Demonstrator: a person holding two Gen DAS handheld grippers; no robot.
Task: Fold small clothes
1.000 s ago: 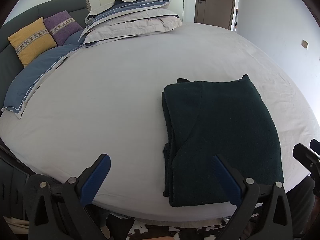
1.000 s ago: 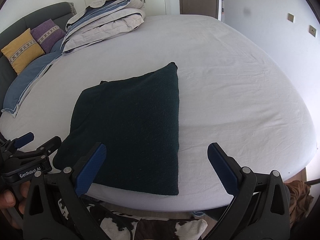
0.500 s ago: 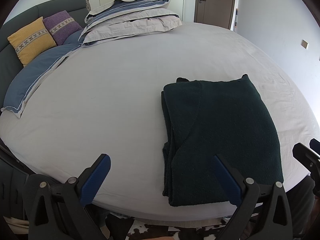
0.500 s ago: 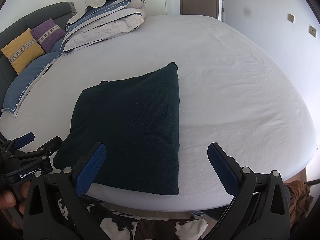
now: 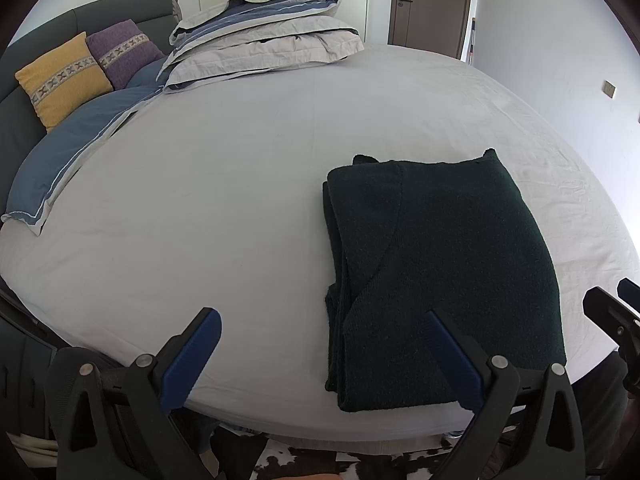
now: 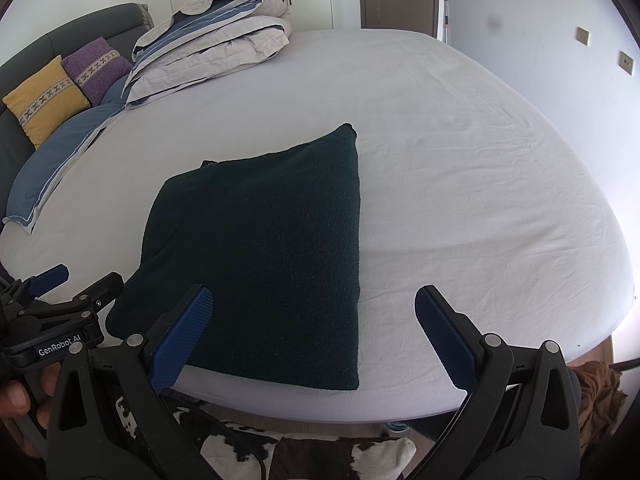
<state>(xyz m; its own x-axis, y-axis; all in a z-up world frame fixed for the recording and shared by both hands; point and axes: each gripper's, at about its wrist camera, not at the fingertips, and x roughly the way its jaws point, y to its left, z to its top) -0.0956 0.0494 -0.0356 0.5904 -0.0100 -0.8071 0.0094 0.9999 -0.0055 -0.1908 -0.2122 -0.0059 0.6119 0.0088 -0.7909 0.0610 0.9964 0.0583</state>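
A dark green knitted garment (image 5: 436, 264) lies folded into a flat rectangle on the white bed sheet (image 5: 224, 184), close to the bed's near edge. My left gripper (image 5: 320, 354) hovers open over that edge, its right finger above the garment's near left corner. In the right wrist view the same garment (image 6: 268, 256) fills the centre-left, and my right gripper (image 6: 314, 330) stands open above its near right corner, holding nothing. The left gripper (image 6: 56, 300) shows at the lower left of that view, held by a hand (image 6: 20, 396).
A stack of folded grey and blue bedding (image 5: 264, 44) sits at the far side of the bed. Yellow (image 5: 60, 80) and purple (image 5: 124, 50) cushions lean on the dark headboard, beside a blue pillow (image 5: 68, 160). A cowhide rug (image 6: 304, 456) covers the floor below.
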